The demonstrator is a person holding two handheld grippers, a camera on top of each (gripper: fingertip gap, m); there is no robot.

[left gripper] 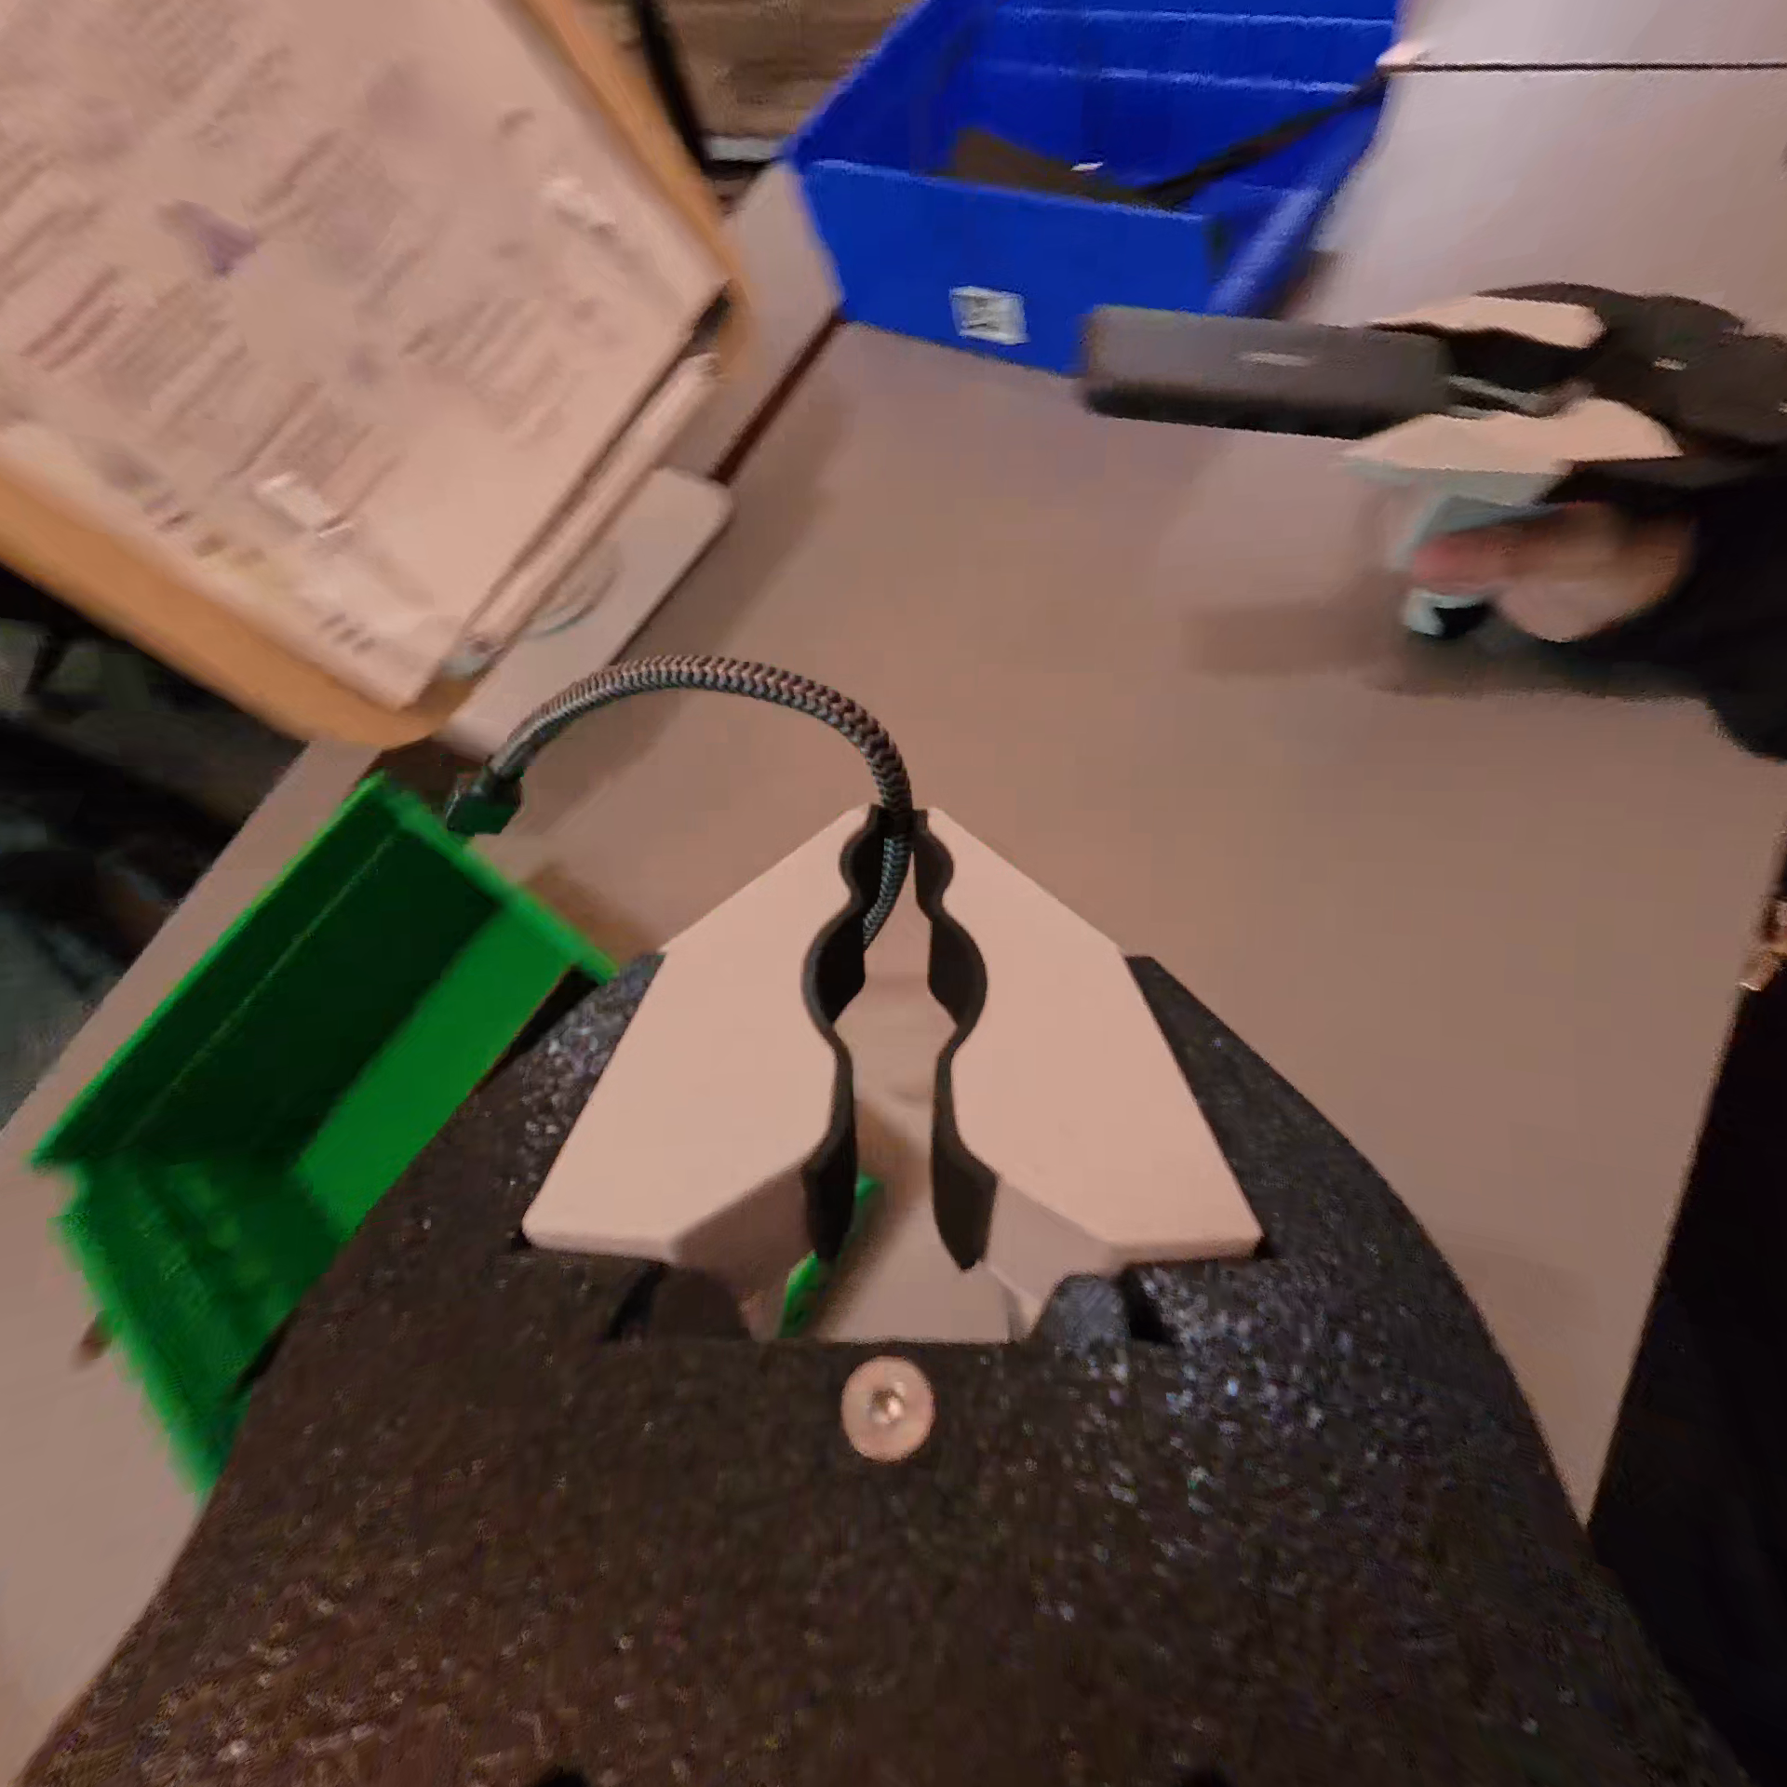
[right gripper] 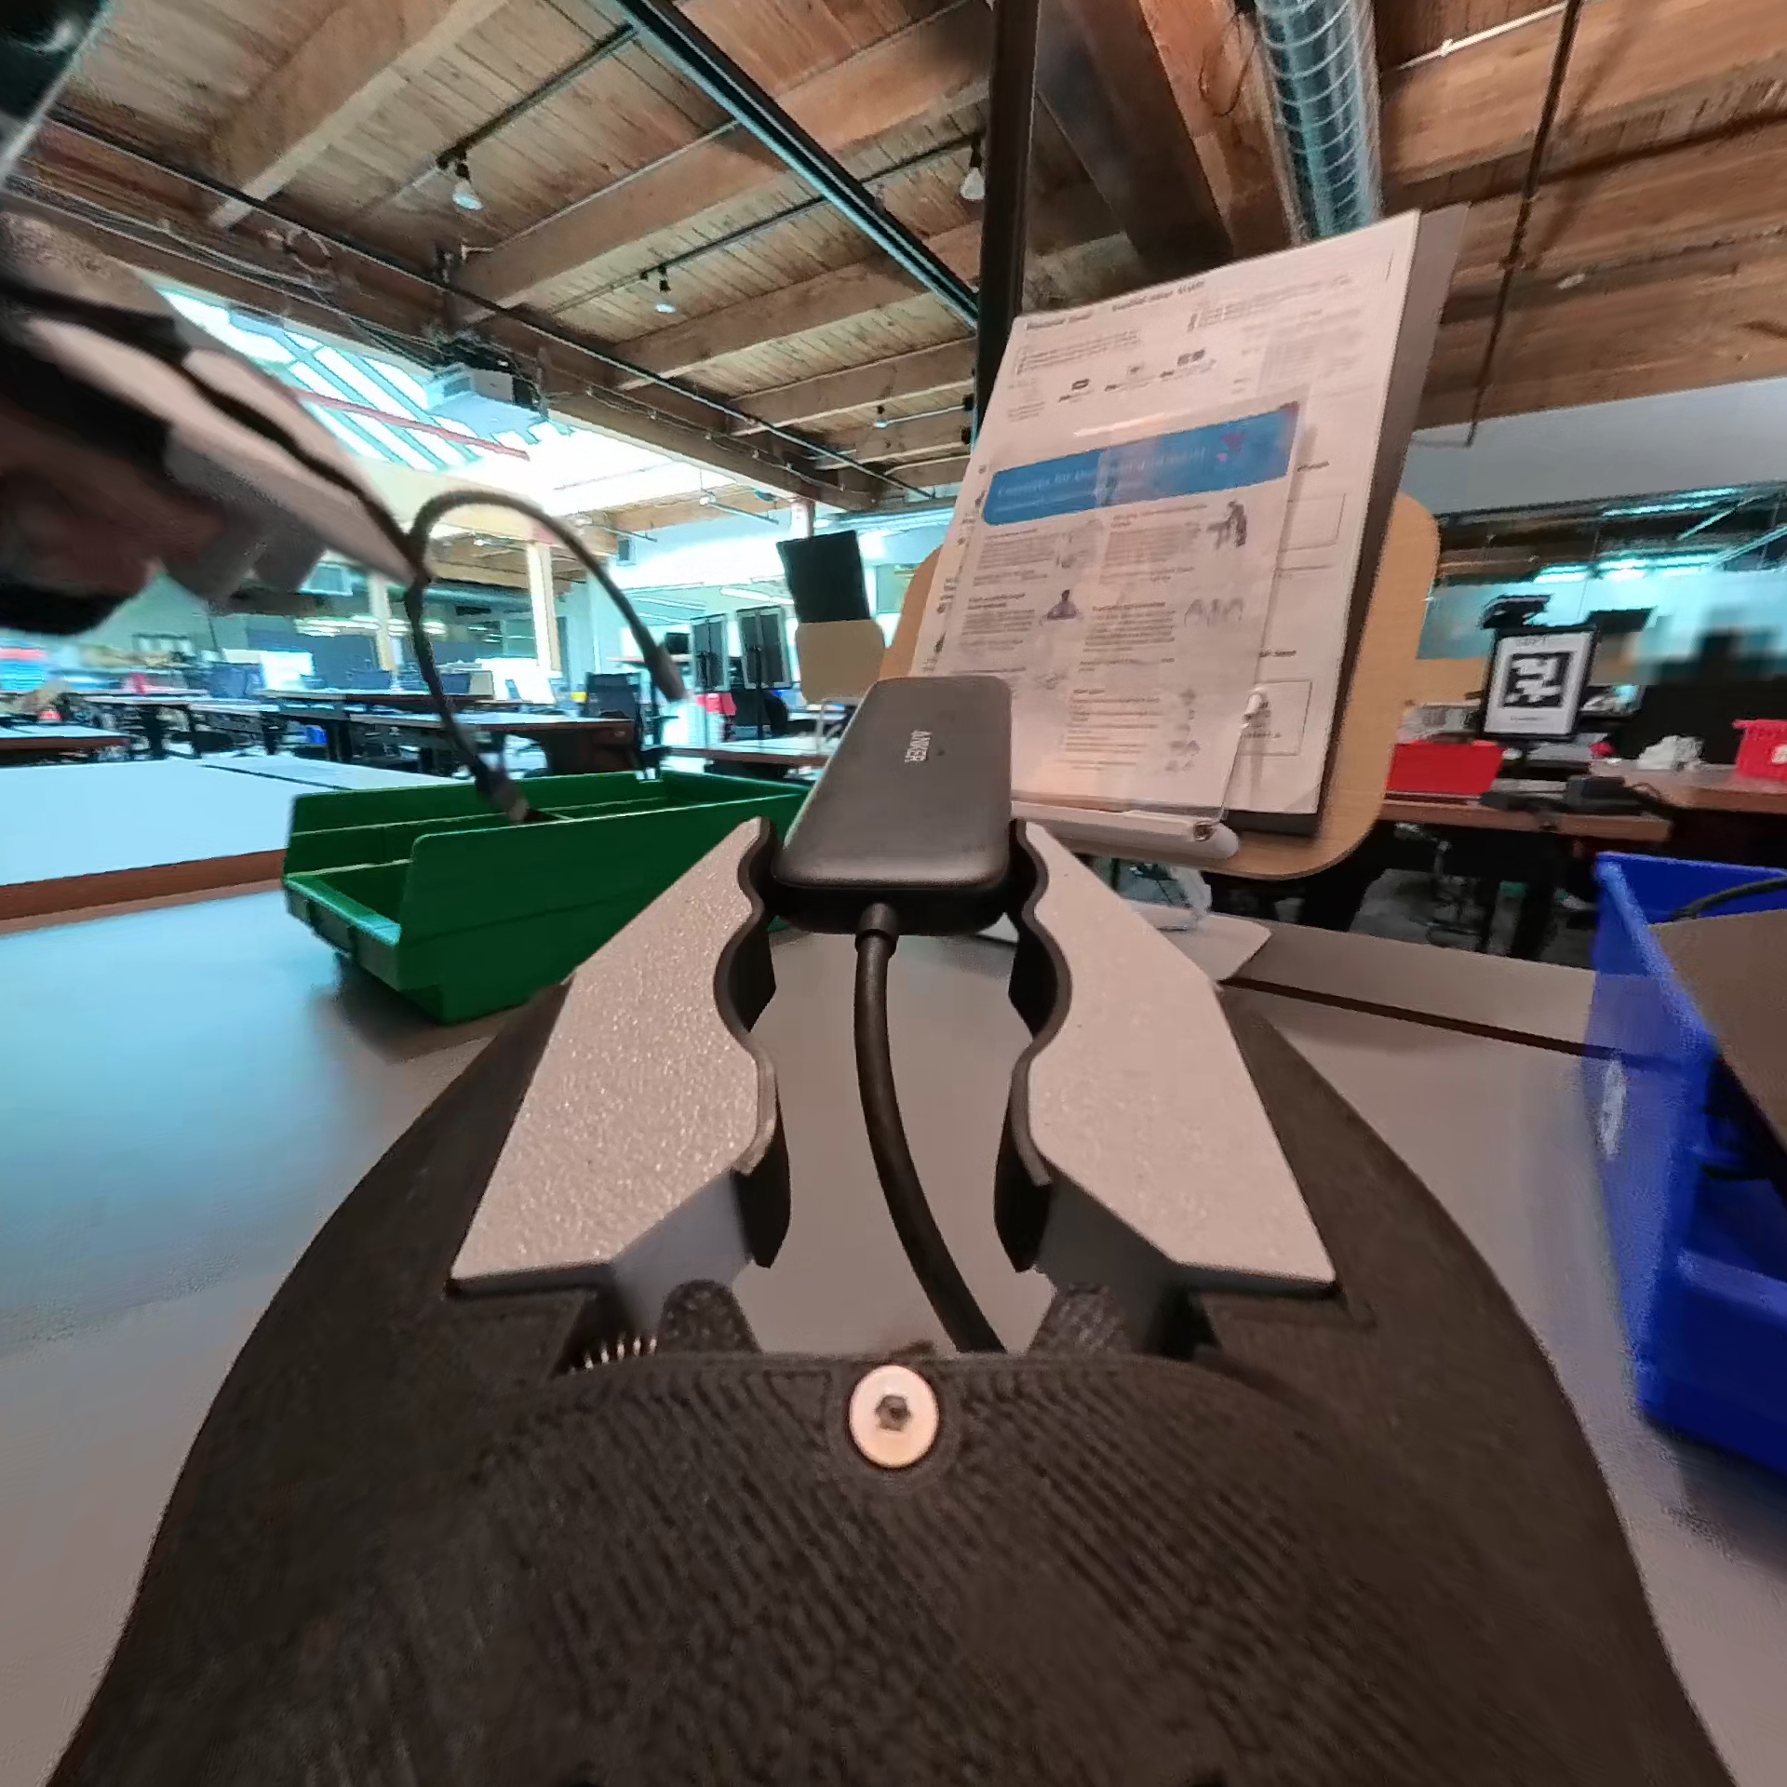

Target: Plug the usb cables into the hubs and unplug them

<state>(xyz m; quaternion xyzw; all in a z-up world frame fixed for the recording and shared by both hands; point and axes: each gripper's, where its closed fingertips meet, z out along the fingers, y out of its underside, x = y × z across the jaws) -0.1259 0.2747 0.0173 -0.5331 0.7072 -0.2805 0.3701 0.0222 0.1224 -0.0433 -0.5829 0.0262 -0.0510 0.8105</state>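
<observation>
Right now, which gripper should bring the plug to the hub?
Left. The left gripper pinches the braided cable, its plug hanging free over the green bin; the right gripper just holds the hub.

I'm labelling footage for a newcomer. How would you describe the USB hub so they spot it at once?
Start at the grey table between the green plastic bin and the blue plastic bin. Above it, the right gripper clamps a flat, rounded, dark grey USB hub. Unlike the braided cable in the left gripper, it is a solid slab with a smooth black cord.
</observation>
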